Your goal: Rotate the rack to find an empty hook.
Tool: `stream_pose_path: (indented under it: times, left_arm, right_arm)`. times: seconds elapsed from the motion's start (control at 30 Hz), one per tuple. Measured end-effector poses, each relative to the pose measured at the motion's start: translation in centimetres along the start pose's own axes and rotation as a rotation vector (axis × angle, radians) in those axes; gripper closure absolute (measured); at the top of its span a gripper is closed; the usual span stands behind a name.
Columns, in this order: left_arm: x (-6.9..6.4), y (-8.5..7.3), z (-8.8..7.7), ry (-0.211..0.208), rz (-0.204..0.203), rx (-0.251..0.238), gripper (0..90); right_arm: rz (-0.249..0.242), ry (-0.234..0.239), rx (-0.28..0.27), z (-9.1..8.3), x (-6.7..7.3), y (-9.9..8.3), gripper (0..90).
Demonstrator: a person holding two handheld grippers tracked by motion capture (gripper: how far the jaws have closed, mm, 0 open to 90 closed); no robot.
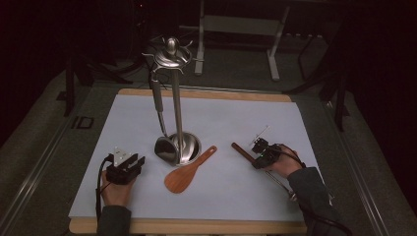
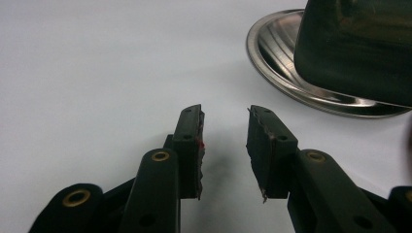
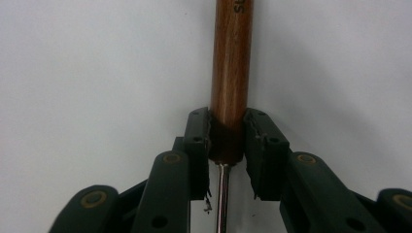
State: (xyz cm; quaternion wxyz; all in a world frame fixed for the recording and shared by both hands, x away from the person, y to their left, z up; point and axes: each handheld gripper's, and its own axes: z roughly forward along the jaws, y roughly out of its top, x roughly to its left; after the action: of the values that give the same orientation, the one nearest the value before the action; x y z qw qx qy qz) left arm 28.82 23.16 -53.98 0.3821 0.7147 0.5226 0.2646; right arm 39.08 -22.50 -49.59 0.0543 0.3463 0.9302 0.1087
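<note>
We held the wooden handle (image 3: 232,73) tight in our right gripper (image 3: 227,141) near the tabletop's (image 1: 236,196) right edge; our left gripper (image 2: 224,141) stood apart.

Wooden handle (image 3: 232,63) clamped between 2 black fingers (image 3: 197,145), metal shaft (image 3: 222,199) below

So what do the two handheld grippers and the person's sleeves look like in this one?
Both are black two-jaw grippers: the left gripper carries a grey three-cornered plate on top and trails a black cable; the right gripper shows a small green light. Its jaws have brass-coloured rivets and flat black pads. Both forearms wear dark grey sleeves.
</note>
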Motion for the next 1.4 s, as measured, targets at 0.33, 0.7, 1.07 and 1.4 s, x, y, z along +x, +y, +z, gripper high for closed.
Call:
stream_pose_path:
  times: [0.33, 0.7, 1.07, 1.4]
  left_arm:
    - [0.0, 0.0, 0.0, 0.001, 0.002, 0.005, 66.9]
    - [-0.1, 0.0, 0.1, 0.004, 0.004, 0.003, 66.9]
    - [-0.1, 0.0, 0.1, 0.005, 0.005, 0.003, 66.9]
    - [-0.1, 0.0, 0.0, 0.005, 0.008, 0.004, 66.9]
  right_arm:
    - [0.0, 0.036, 0.057, 0.2, -0.2, 1.0, 73.9]
    - [-0.022, 0.05, -0.061, -1.9, 0.4, 0.8, 74.1]
    - [-0.053, 0.057, -0.207, -4.9, 1.9, 1.1, 74.1]
    - [-0.076, 0.067, -0.308, -6.9, 3.3, 1.5, 74.1]
